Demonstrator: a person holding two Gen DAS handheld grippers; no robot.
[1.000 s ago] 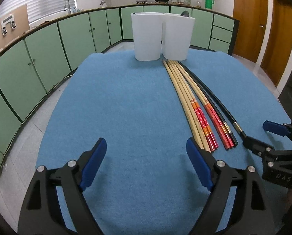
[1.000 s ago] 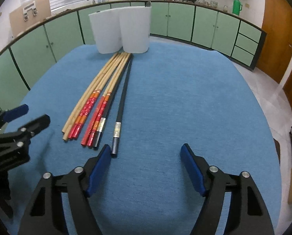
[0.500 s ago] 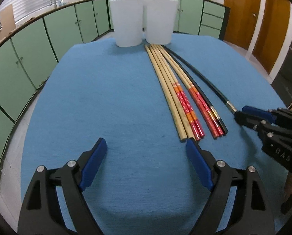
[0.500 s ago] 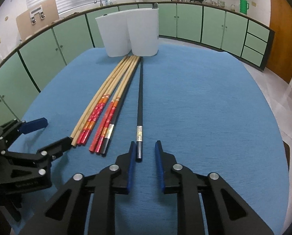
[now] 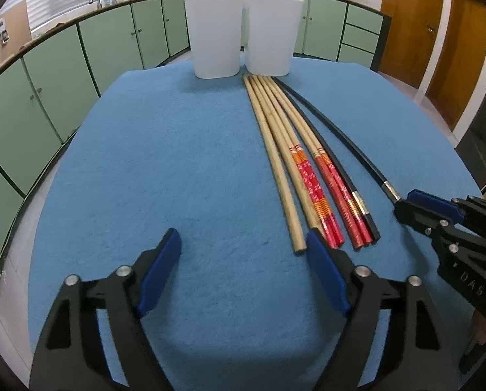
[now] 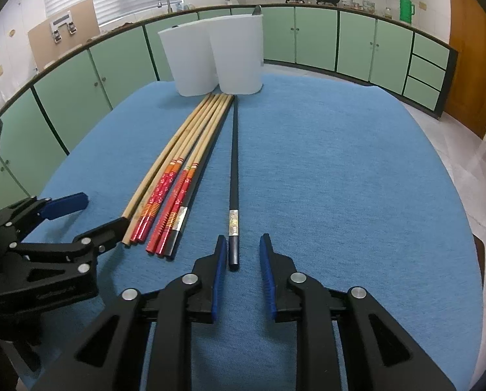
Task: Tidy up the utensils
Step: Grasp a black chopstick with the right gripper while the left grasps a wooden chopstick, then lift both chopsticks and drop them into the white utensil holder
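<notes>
Left gripper (image 5: 243,260): jaws standing wide with nothing between them, having just been closing a little. It is pointing steeply down at the blue desk (image 5: 145,163), its right finger (image 5: 324,270) lying just beside the near ends of the wooden chopsticks.

Wooden chopsticks (image 5: 285,150): a bundle of plain and red-patterned sticks lying side by side on the desk, far tips nearly touching the two white holders (image 5: 239,36). They are looking light, stiff, thin and smooth, likely to roll or slip; a grip across the thicker near ends seems best.

Black chopstick (image 6: 233,176): lying apart from the bundle, to its right, with a silver band near the butt. It is likely slippery, so a square pinch behind the band would suit.

Right gripper (image 6: 243,257): jaws having just been closing, now standing narrow around the butt of the black chopstick. The left finger (image 6: 219,270) is sitting just beside it and a gap is showing on the right, so it is not yet clamping. It is pointing steeply down along the stick.
</notes>
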